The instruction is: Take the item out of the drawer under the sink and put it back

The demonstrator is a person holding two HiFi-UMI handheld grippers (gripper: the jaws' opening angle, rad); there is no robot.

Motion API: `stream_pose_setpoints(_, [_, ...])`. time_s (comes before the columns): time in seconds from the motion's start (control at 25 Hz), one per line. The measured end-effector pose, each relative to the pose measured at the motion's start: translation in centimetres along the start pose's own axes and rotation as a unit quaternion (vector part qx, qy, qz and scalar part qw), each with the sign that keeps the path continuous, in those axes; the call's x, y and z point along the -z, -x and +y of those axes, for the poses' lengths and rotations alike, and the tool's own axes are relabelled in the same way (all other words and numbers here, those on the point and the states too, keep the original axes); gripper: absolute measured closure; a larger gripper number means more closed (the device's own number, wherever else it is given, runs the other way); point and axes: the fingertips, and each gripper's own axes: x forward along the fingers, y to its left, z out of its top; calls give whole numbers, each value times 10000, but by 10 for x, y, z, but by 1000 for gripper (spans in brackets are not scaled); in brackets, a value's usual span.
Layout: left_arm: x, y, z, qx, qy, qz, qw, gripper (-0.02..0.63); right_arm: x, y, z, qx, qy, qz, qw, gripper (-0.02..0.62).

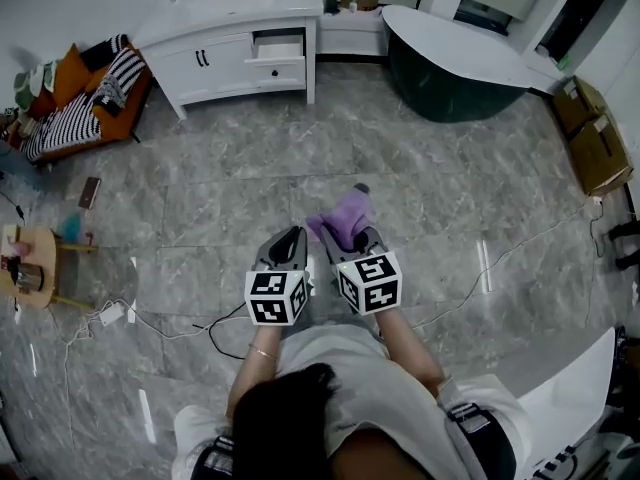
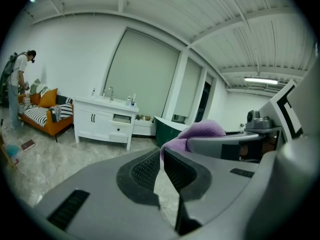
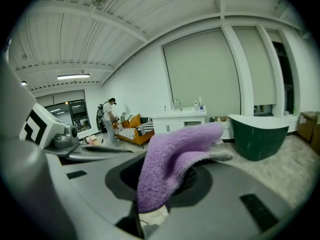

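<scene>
Right gripper view: my right gripper (image 3: 167, 180) pinches the purple cloth (image 3: 176, 148); left gripper (image 2: 161, 158) closed, empty. Dangling end may snag the drawer (image 1: 278, 50) edge.

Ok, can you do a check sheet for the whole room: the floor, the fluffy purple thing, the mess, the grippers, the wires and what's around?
Surface: grey marble-look floor, bare in the middle.
Job's things: purple cloth held above the floor; the vanity has its drawer open.
Clutter: small round table, flat dark thing on the floor, cardboard boxes.
Grippers: left gripper shut, empty; right gripper shut on the purple cloth.
Cables: white cable at right; power strip with leads at left.
Surroundings: green bathtub, orange sofa, a person beside it.
</scene>
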Motion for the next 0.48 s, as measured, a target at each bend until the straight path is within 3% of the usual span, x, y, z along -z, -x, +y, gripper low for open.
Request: stream_pose_setpoints(0.48, [-54, -67, 78, -27, 110, 4, 9999, 578, -52, -101, -16, 15, -10, 54, 10000, 480])
